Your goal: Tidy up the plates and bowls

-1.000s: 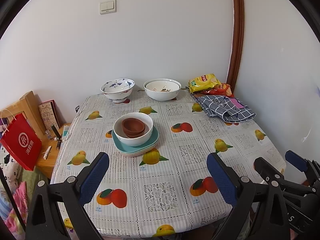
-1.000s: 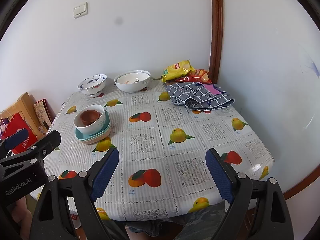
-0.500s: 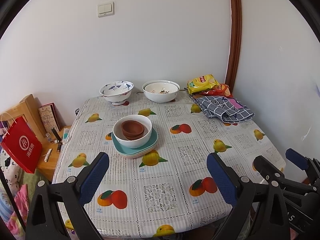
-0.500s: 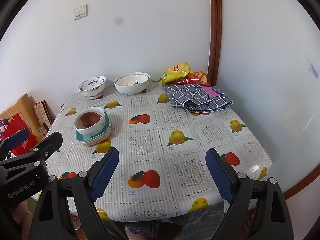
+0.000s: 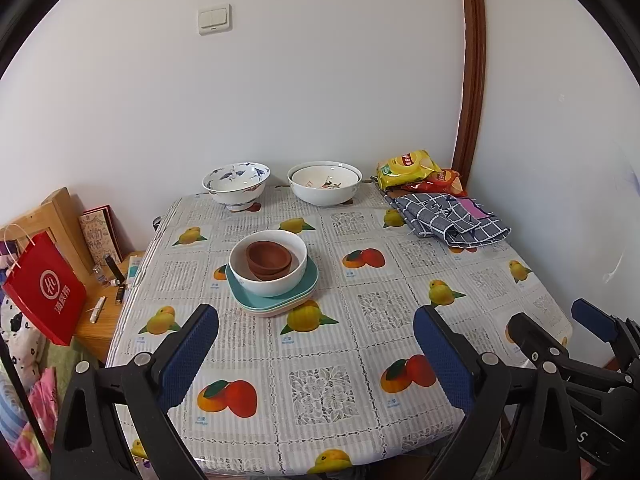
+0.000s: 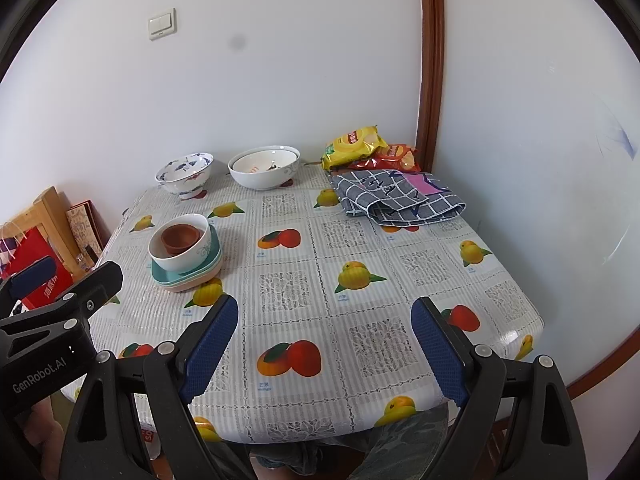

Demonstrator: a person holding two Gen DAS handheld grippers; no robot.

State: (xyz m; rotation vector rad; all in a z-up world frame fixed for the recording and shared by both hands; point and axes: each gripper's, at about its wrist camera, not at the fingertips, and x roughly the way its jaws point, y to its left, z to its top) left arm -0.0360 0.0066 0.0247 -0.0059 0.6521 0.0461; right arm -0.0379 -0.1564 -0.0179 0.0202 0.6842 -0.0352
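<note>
Blue-padded tools idle above the near desk edge; dishes partly stacked.

Both the left tool [image 5: 316, 354] and the right tool [image 6: 324, 346] have their jaws spread wide with nothing between them. On the fruit-print desk [image 5: 360, 360], two nested brown clay bowls [image 5: 269, 259] sit inside a white ceramic bowl [image 5: 268, 268], which rests on stacked teal and pink square plates [image 5: 276, 300]. A blue-patterned footed bowl [image 5: 236, 184] and a wide white painted bowl [image 5: 325, 184] stand apart at the far edge by the wall. The stack lies ahead and slightly left of the left tool, but well to the left of the right tool; the left hand is judged nearer. The far bowls probably remain to be gathered.
</note>
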